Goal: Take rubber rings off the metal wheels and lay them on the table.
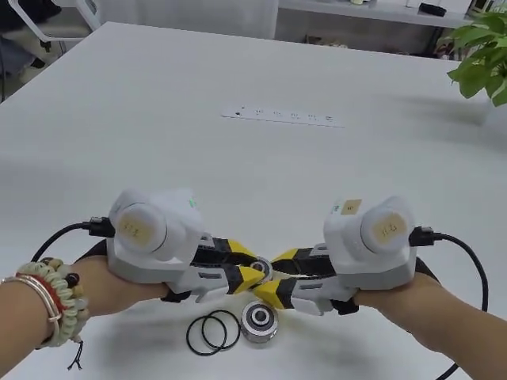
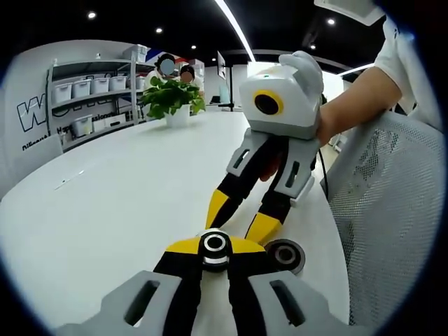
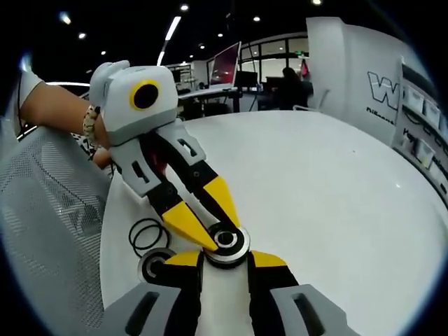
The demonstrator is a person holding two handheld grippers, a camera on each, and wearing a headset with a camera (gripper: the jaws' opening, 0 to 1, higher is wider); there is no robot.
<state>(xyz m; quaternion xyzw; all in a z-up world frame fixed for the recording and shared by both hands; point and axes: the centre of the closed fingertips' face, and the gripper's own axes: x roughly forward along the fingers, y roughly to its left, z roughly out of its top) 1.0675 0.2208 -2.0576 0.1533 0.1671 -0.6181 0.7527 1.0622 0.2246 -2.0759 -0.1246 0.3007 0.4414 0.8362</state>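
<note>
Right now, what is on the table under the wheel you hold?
Two black rubber rings and another metal wheel lie below the held wheel. The right hand-held gripper covers the lower wheel's far edge.

wheel (image 1: 258,321) and 2 rings (image 1: 212,332) block near edge; table (image 1: 238,79) beyond open.

My left gripper (image 1: 250,275) and right gripper (image 1: 272,280) meet tip to tip over the near worktop (image 1: 238,174), a wheel (image 1: 261,269) between them. On the worktop beneath lies a second wheel (image 1: 258,321), with two overlapping rings (image 1: 212,332) just left of it.
</note>
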